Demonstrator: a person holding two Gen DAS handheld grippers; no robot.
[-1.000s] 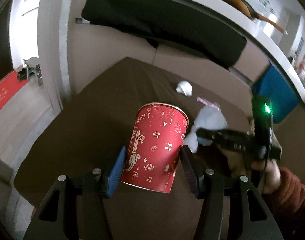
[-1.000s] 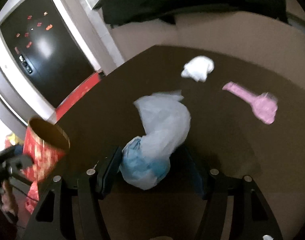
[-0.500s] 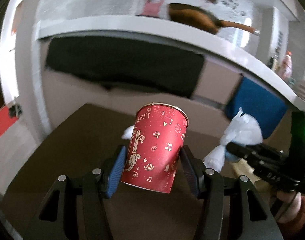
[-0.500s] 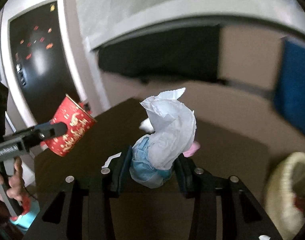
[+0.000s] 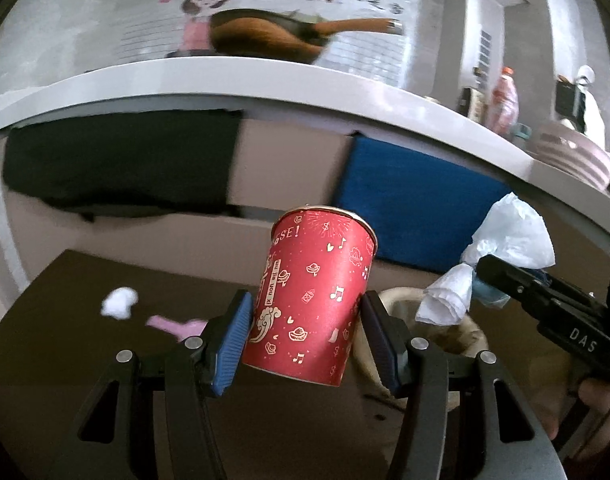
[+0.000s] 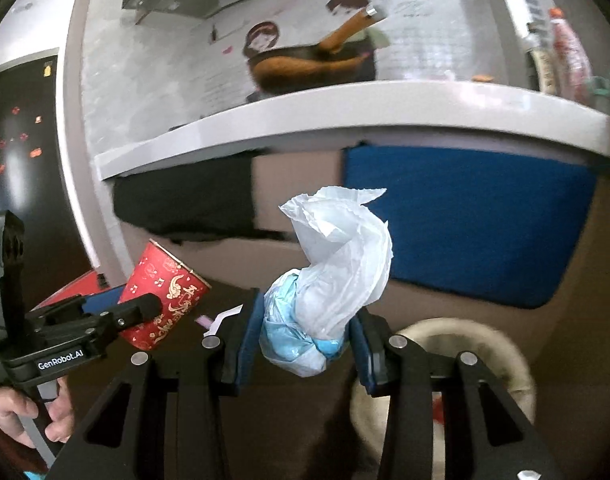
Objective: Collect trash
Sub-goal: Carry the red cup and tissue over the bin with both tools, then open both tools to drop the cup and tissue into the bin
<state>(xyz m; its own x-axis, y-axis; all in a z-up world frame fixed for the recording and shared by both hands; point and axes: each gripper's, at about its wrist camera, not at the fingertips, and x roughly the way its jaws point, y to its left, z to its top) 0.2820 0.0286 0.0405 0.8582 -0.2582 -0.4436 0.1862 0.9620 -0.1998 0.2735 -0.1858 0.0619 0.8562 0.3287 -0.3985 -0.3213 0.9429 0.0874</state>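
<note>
Dark worktop (image 5: 85,360) at lower left, now with pale basket (image 6: 517,364) swung into view at lower right. Left tongs (image 5: 305,332) clamped on tilted red cup (image 5: 313,300), frame centre. Right tongs (image 6: 303,336) pinched on white-and-blue wad (image 6: 329,284), raised above basket rim. White scrap (image 5: 120,302) and pink wrapper (image 5: 177,326) shifted to left.

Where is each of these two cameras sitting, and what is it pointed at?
Left wrist: on the left gripper, looking along its fingers at the red cup they clamp; the right gripper shows.
Right wrist: on the right gripper, facing the tissue wad it clamps; the left gripper and a hand show.
Shared: cup, wad, basket, blue cushion, counter.
</note>
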